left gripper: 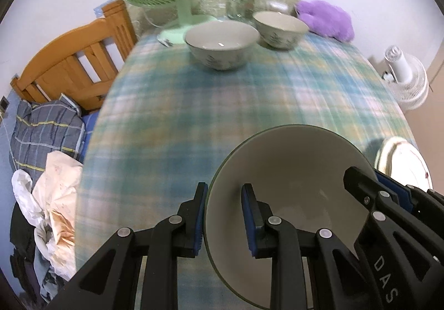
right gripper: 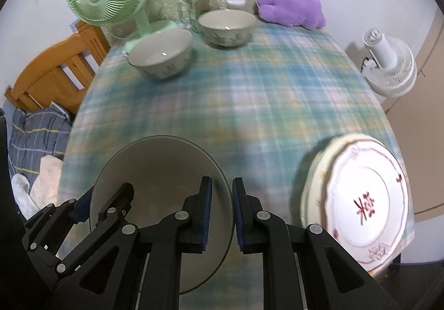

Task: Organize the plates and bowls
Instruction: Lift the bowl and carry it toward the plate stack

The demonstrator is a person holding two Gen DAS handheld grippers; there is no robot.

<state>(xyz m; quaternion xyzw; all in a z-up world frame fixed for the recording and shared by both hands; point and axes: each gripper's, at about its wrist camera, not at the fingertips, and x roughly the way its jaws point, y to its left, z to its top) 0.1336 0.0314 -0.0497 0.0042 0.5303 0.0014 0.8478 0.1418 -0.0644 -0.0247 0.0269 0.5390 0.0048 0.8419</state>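
Both grippers, left gripper [left gripper: 224, 220] and right gripper [right gripper: 222, 215], clamped on opposite rims of one large bowl [left gripper: 291, 171]

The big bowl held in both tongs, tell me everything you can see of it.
The big bowl is round and wide, with a plain beige, glazed-looking inside, a thin dark rim and nothing in it. It hangs tilted over the near part of the plaid tablecloth, its opening towards the cameras. The left tongs are shut on its left rim, one pad inside and one outside; the right tongs are shut on the opposite rim in the same way. Nothing else touches it. Its outside is hardly visible.
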